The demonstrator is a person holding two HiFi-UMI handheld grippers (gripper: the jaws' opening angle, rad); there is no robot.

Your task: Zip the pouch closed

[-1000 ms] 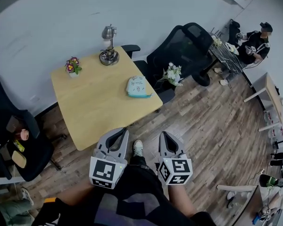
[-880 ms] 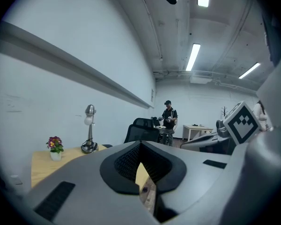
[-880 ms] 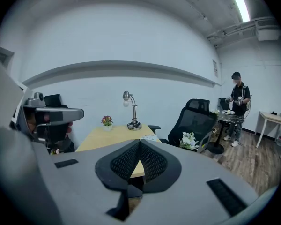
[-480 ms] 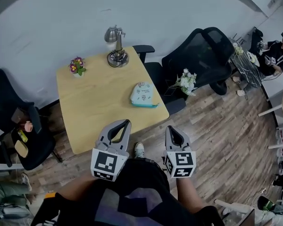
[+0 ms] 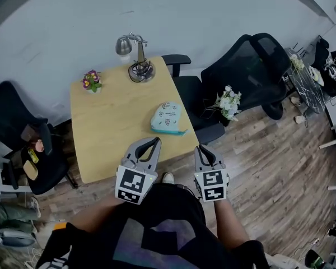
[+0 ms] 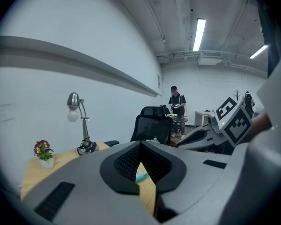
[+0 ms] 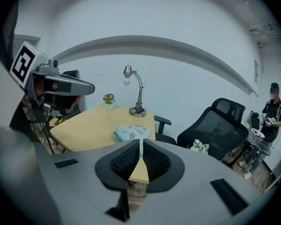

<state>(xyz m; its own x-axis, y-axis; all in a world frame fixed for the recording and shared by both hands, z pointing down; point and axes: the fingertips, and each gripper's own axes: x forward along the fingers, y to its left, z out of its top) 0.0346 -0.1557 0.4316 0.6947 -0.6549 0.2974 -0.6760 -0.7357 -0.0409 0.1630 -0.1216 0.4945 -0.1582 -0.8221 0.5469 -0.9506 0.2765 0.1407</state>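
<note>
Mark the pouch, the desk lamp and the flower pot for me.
pouch (image 5: 167, 116): head view, middle of its printed top.
desk lamp (image 5: 141, 72): head view, its round base.
flower pot (image 5: 90, 79): head view, the blossoms.

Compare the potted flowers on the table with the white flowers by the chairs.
The potted flowers are pink-purple with yellow; the white flowers are white with green leaves. The potted flowers stand on the table, at a far corner; the white flowers sit off it, among the black chairs. The potted flowers have a small pale pot; no pot shows under the white flowers. Both are small bunches, apart from the pouch.
</note>
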